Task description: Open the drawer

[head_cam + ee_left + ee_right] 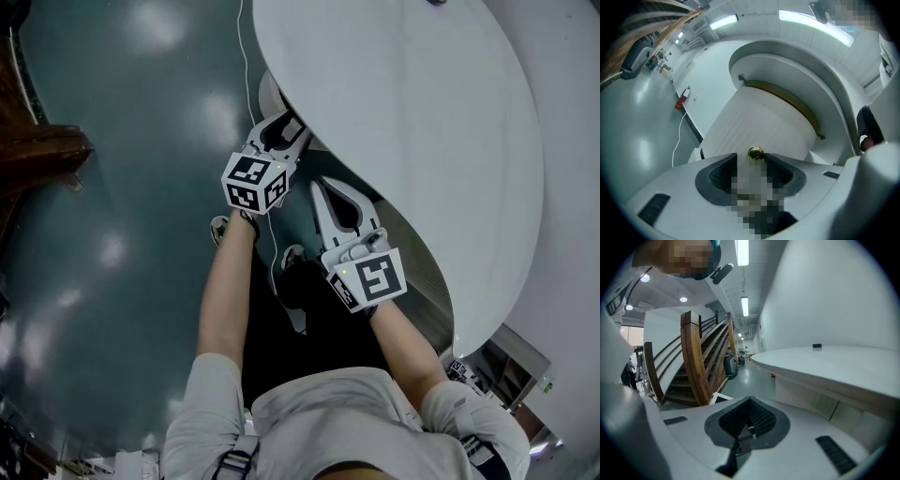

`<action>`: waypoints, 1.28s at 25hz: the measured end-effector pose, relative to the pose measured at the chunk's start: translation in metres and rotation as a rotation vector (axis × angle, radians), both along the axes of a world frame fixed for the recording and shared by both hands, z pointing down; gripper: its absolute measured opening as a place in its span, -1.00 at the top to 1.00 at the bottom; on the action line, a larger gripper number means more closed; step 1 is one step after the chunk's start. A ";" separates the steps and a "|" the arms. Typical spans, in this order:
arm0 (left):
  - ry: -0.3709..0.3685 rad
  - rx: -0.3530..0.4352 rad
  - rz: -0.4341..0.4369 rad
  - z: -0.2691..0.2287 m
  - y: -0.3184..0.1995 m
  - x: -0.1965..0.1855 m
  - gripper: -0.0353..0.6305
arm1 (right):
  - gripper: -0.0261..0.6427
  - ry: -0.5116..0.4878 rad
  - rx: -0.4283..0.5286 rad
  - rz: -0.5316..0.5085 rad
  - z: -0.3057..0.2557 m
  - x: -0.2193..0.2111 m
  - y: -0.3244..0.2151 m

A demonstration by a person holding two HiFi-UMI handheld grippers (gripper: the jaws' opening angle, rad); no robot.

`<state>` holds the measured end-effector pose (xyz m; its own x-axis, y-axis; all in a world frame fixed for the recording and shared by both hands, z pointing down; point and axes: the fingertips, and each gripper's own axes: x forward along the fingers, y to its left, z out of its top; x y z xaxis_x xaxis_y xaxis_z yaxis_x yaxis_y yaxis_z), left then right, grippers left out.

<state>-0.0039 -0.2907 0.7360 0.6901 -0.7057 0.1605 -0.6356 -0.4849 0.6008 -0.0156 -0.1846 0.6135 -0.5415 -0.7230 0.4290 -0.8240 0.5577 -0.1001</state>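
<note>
Two grippers: L gripper [752, 161] jaws spread, brass knob [755, 153] just betw. tips at 12 o'clock, on curved white drawer front [759, 117] under surface [422, 141]. R gripper [750, 404] jaws pressed together, empty.

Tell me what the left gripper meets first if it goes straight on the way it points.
The brass knob on the curved white drawer front. It sits centred at the jaw tips of the open left gripper; depth is unclear, so it may already lie partly between the jaws.
</note>
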 end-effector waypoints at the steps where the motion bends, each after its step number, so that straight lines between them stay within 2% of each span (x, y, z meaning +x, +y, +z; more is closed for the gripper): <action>1: 0.034 -0.004 0.007 0.000 0.000 0.000 0.39 | 0.88 0.004 -0.003 -0.012 0.000 -0.002 0.001; 4: 0.122 -0.017 0.034 -0.001 -0.001 0.003 0.39 | 0.88 0.013 -0.007 -0.040 -0.003 -0.004 0.003; 7: 0.164 -0.025 0.081 -0.004 0.000 0.015 0.39 | 0.88 0.013 -0.014 -0.027 -0.002 0.001 0.002; 15: 0.126 -0.013 0.031 -0.005 -0.005 0.014 0.44 | 0.89 0.019 -0.021 -0.022 -0.003 0.006 -0.004; 18: 0.143 -0.036 0.011 -0.004 -0.006 0.014 0.57 | 0.88 0.018 -0.026 -0.019 -0.006 0.006 -0.004; 27: 0.113 -0.096 0.009 -0.003 -0.008 0.009 0.58 | 0.89 0.037 -0.054 -0.036 -0.016 -0.002 0.002; 32: 0.121 -0.113 -0.007 0.001 -0.006 0.005 0.58 | 0.89 0.038 -0.071 -0.029 -0.013 -0.007 0.007</action>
<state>0.0011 -0.2963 0.7368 0.7043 -0.6926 0.1554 -0.5585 -0.4056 0.7236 -0.0228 -0.1774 0.6003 -0.5440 -0.6743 0.4993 -0.8117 0.5737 -0.1097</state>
